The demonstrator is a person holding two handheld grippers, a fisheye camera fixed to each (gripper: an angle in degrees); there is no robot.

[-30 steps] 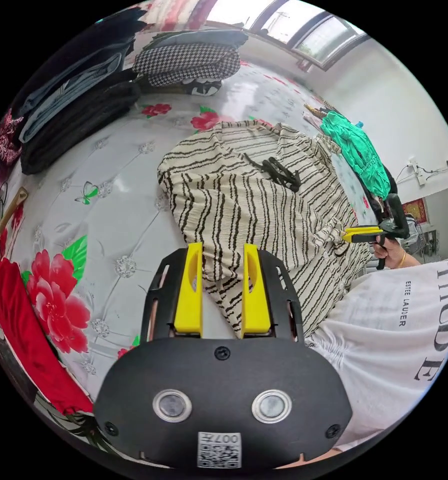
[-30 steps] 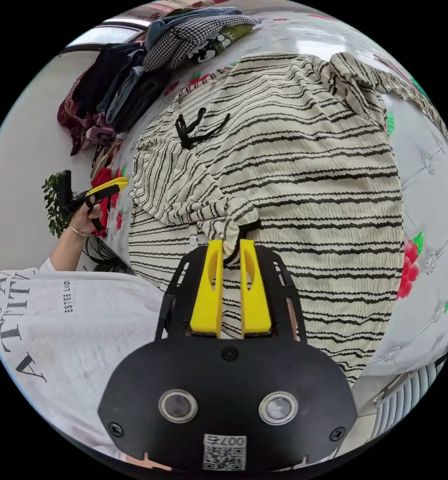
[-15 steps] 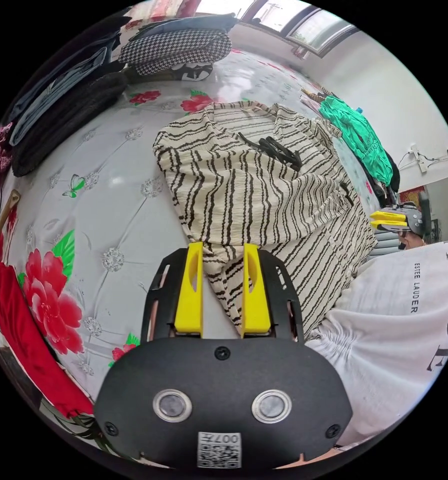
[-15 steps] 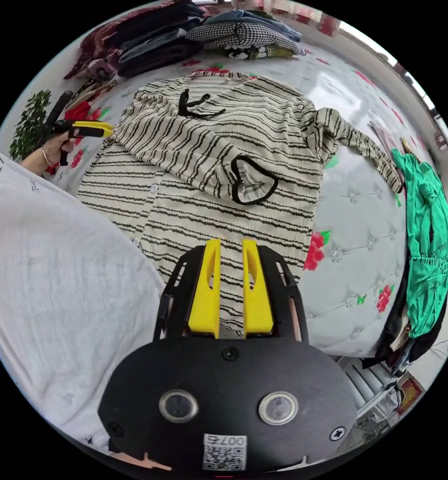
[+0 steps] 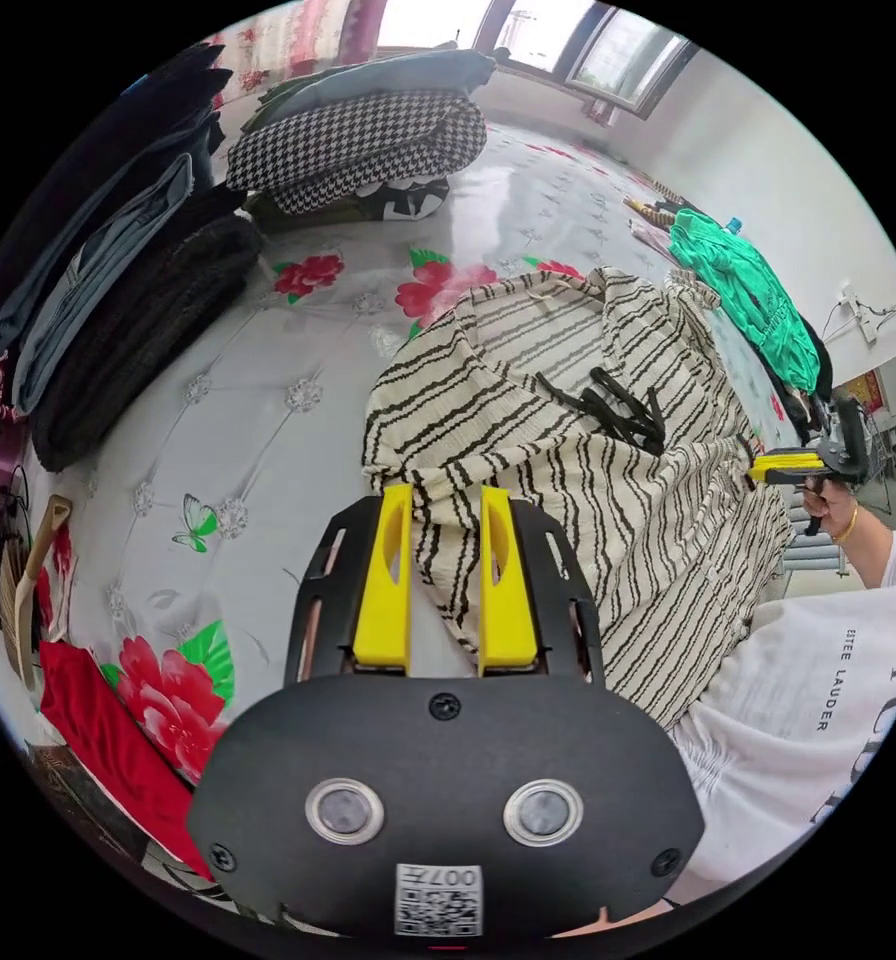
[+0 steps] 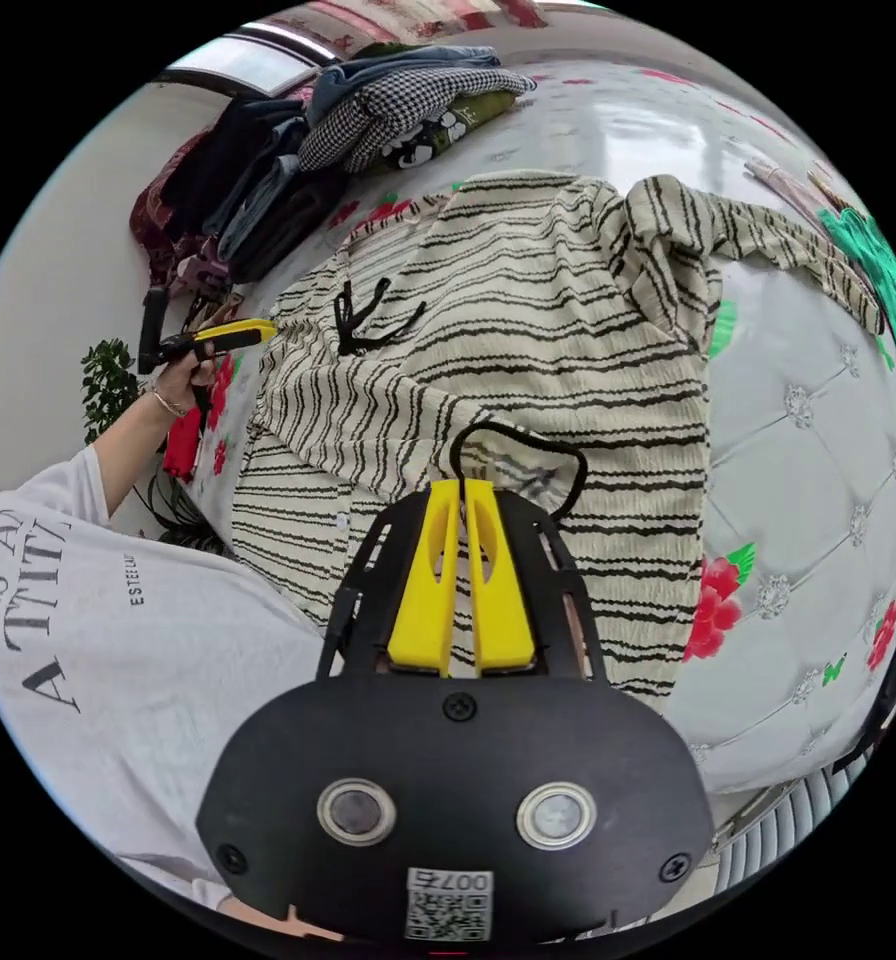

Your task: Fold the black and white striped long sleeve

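Left claw (image 5: 446, 500) gapes empty, right claw (image 6: 462, 490) closed empty; striped shirt (image 6: 568, 330) collar toward piles.

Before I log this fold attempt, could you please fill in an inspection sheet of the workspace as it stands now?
Surface: white quilted bedcover with red flower print.
Job's things: striped long sleeve lies spread flat, one sleeve folded across the front with its black-edged cuff on top; the other sleeve trails out sideways.
Clutter: stacks of folded clothes; green garment at the bed's edge.
Grippers: left gripper open over the shirt's edge; right gripper nearly closed at the cuff, grip unclear.
Cables: wall cable, far from the work.
Surroundings: window; potted plant.
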